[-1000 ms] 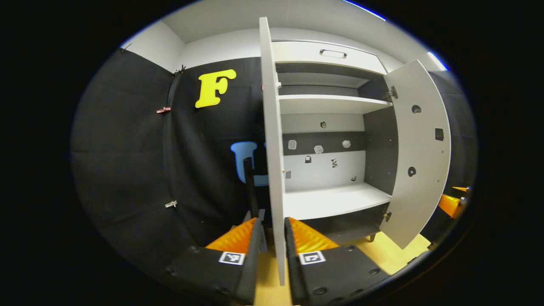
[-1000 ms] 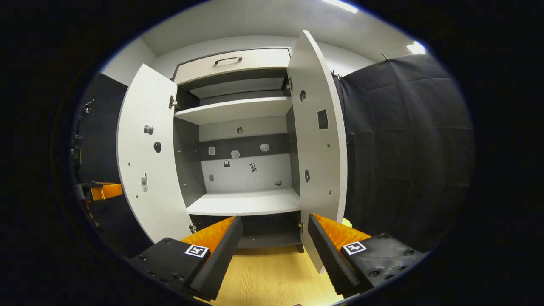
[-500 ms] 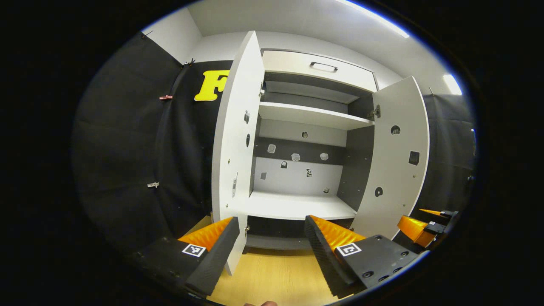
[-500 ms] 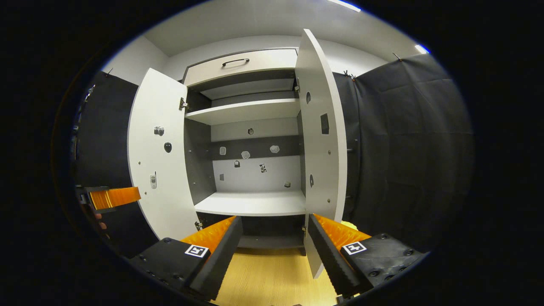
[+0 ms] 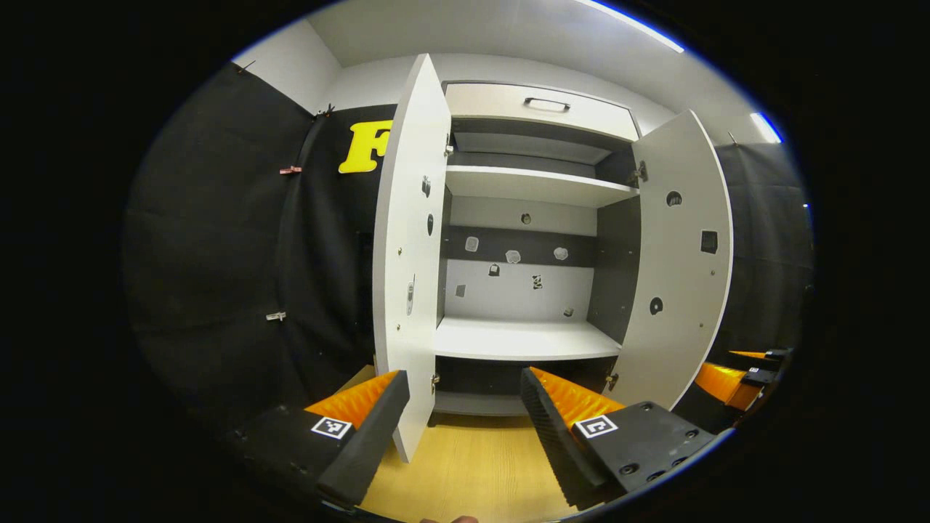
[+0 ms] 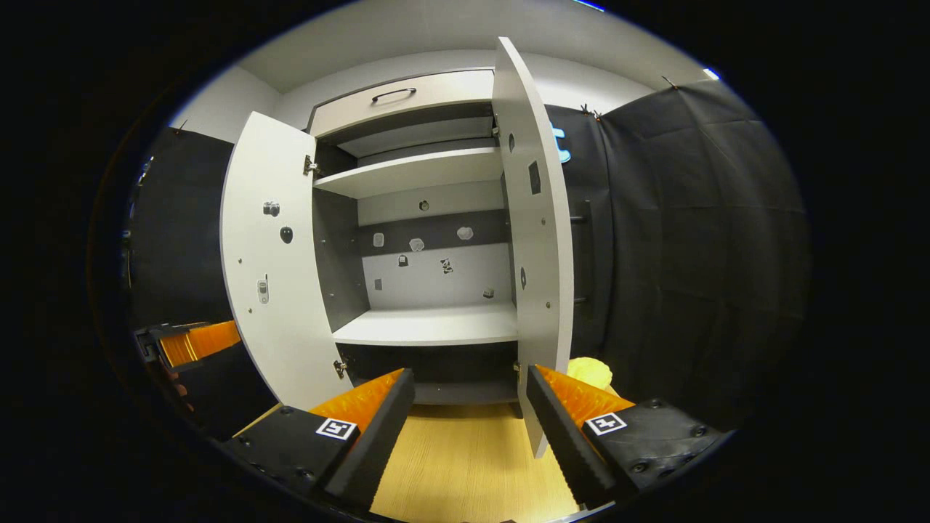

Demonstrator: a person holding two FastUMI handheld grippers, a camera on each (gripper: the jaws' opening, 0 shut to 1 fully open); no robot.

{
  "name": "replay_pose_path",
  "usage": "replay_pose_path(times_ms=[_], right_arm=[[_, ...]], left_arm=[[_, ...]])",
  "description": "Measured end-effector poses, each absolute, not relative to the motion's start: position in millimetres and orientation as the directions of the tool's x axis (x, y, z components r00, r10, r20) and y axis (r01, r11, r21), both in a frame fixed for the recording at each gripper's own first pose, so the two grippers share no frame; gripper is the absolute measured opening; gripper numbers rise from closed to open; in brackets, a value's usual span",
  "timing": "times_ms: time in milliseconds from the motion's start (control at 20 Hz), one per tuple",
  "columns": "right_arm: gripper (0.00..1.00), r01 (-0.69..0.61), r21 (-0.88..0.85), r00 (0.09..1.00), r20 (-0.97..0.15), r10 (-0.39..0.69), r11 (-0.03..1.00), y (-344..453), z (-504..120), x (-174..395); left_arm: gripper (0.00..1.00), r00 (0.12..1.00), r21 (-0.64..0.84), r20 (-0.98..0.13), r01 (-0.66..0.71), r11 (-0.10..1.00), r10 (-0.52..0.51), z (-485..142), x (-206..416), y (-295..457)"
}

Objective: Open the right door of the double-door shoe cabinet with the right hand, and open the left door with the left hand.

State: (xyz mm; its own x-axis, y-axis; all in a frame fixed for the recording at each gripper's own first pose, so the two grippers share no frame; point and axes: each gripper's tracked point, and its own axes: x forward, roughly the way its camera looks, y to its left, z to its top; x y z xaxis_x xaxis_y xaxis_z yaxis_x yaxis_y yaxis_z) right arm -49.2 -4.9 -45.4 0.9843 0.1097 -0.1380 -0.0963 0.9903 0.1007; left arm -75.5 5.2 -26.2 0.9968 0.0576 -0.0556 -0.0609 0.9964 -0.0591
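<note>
Left tongs now off left door; door's handle side hidden.

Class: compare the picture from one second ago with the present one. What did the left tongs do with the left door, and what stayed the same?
The left tongs let go of the left door: a second ago its edge stood between their fingers; now they are open and drawn back, the door clear of them. The right tongs stayed open, off the right door. Both doors stayed open, the shelves bare.
</note>
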Motion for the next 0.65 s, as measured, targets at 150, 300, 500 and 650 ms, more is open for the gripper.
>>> replay_pose_path(times_ms=[150, 300, 500, 650], right_arm=[[0.98, -0.099, 0.095, 0.986, -0.125, 0.11, 0.991, -2.5, -44.0, -49.9], [0.98, -0.1, 0.07, 0.988, -0.114, 0.107, 0.993, -2.8, -44.4, -50.3], [0.98, -0.102, 0.04, 0.987, -0.117, 0.106, 0.994, -2.2, -46.8, -49.9], [0.98, -0.131, -0.007, 0.985, -0.11, 0.13, 0.991, -0.3, -45.6, -51.2]], left_arm=[[0.96, 0.998, -0.052, -0.039, -0.044, 0.998, 0.042, -26.9, -77.4, -1.1], [0.96, 0.999, -0.04, -0.028, -0.025, 0.999, 0.024, -28.3, -81.1, -7.5], [0.95, 1.0, -0.024, -0.015, -0.024, 0.999, 0.024, -27.8, -82.1, -9.2], [0.96, 1.0, -0.04, -0.014, -0.002, 0.999, 0.002, -27.2, -82.2, -15.9]])
